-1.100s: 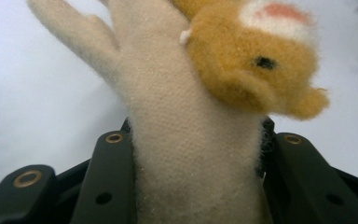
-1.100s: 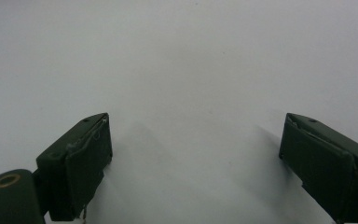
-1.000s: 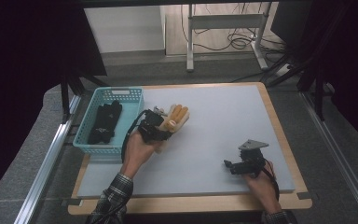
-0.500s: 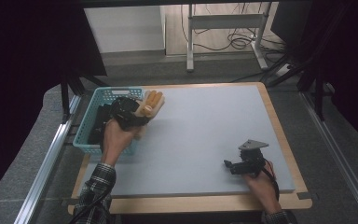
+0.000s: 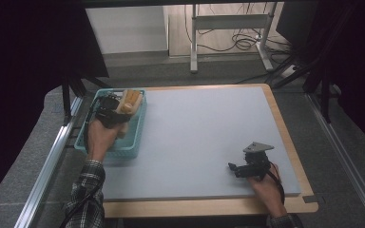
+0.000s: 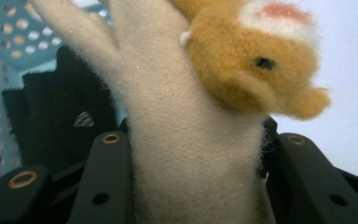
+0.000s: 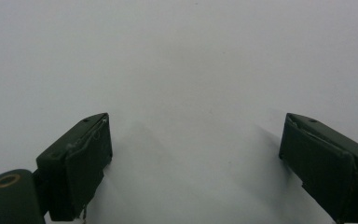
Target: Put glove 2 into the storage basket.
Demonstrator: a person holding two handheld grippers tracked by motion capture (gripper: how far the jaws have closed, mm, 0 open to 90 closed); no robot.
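An orange and cream plush toy [image 5: 129,100] hangs over the teal basket [image 5: 123,153] at the table's left. My left gripper [image 5: 120,108] is shut on it. In the left gripper view both black jaws press the toy's cream body [image 6: 191,154] from either side, and its orange head [image 6: 256,70] leans to the right. Dark cloth items [image 6: 60,116] lie in the basket [image 6: 4,60] below it. My right gripper [image 5: 233,167] rests on the mat at the lower right. It is open [image 7: 196,154] and nothing is between its jaws.
A pale blue-grey mat [image 5: 204,128] covers a wooden board whose edge [image 5: 209,206] runs along the near side. Metal rails [image 5: 52,156] flank the table. A desk frame and cables [image 5: 228,33] stand on the floor beyond the far edge.
The left hand has carried the plush toy leftward, from the mat beside the basket to above the basket. The right hand and its gripper have stayed put.
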